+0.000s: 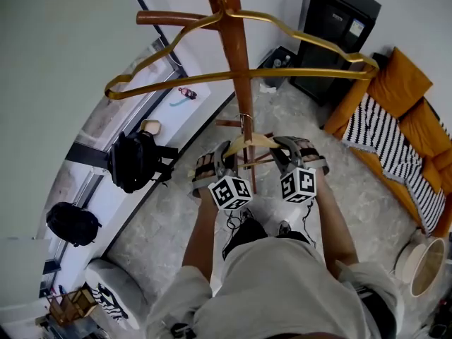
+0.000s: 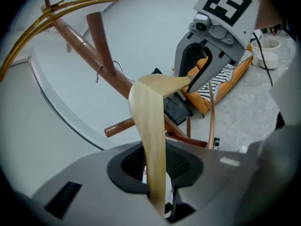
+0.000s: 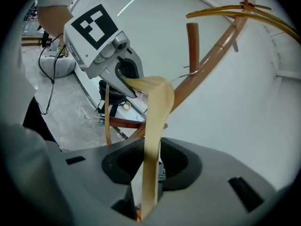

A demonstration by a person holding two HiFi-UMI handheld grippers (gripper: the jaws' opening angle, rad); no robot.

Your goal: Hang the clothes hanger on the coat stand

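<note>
**Desk:** Where is the wooden hanger (image 1: 248, 143) sitting?

**Photographer:** It is being held level in front of the coat stand (image 1: 237, 55), low on its pole; its wire hook (image 1: 245, 126) is rising close beside the pole.

**Desk:** And the tongs?

**Photographer:** The left gripper (image 1: 227, 149) is clamping one shoulder; the right gripper (image 1: 282, 147) is clamping the other; a gold hanger (image 1: 282, 73) is hanging from an upper peg.

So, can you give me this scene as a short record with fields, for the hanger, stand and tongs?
Held thing: pale wooden clothes hanger
Left tongs: shut on one end of it
Right tongs: shut on the other end
Metal hook: close by a peg; hooked or not, unclear
Stand: brown wooden coat stand, upright
Already hung: thin gold metal hanger, near the stand's top
</note>
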